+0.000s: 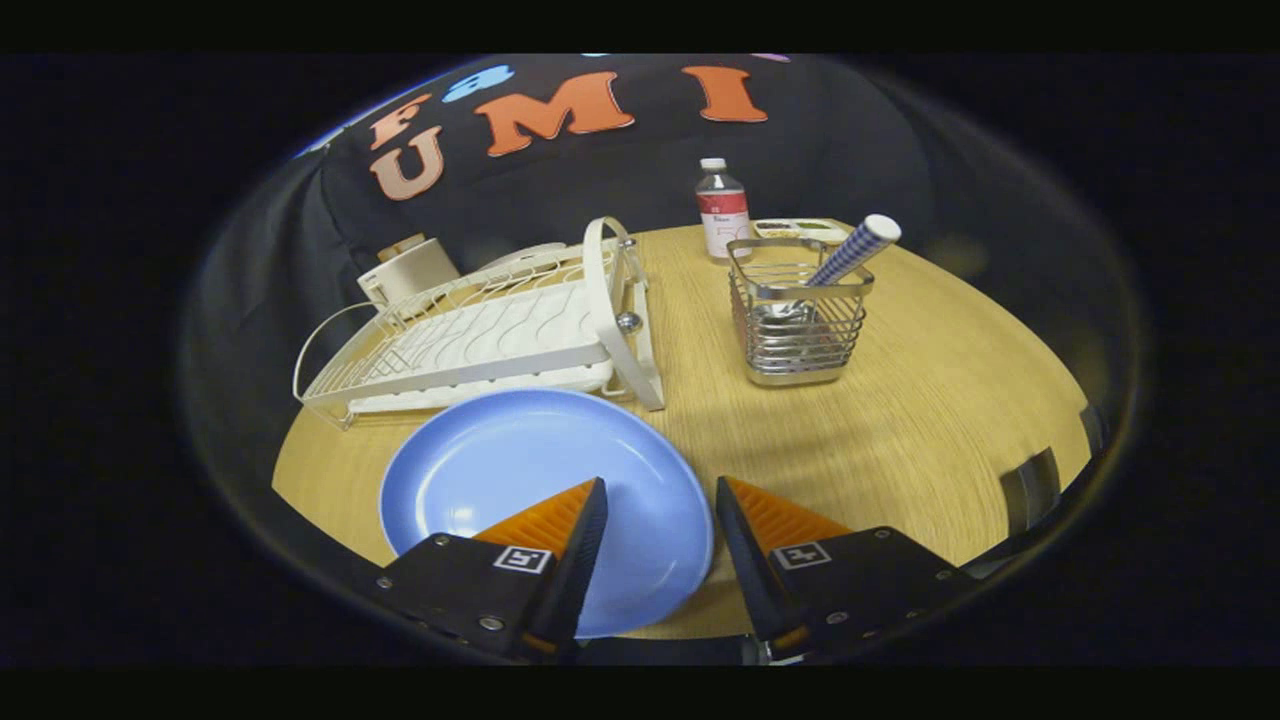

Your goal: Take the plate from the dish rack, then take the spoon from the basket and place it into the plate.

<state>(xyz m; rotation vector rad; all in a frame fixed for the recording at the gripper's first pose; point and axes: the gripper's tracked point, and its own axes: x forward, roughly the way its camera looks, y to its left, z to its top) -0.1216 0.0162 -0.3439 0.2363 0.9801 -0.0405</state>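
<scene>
The plate (520,470) is seen lying flat on the round wooden surface (930,420), face up. It is blue and nothing lies in it. It sits just in front of the rack (470,340), close to the rack's near edge and out of it.

The claw (660,500) is held open with a middling gap, and nothing is gripped in it. Its two orange fingers (545,520) are seen over the near side of the plate. The left finger is above the plate. The right finger is above the plate's right rim and the bare surface beside it. Whether the fingers touch the plate cannot be told.

The spoon (850,255) is found in the basket (797,325), which stands to the right of the rack and well apart from the plate. The spoon is stood up on a slant. Its long line runs from low on the left to high on the right. The shiny bowl end is down inside the basket, and the checked blue and white handle is pointed up and to the right, out over the basket's rim.

A bottle (722,210) with a white cap is stood behind the basket. A small flat tray (800,229) is seen just beside the bottle. A white box-like thing (410,270) is set behind the rack.
</scene>
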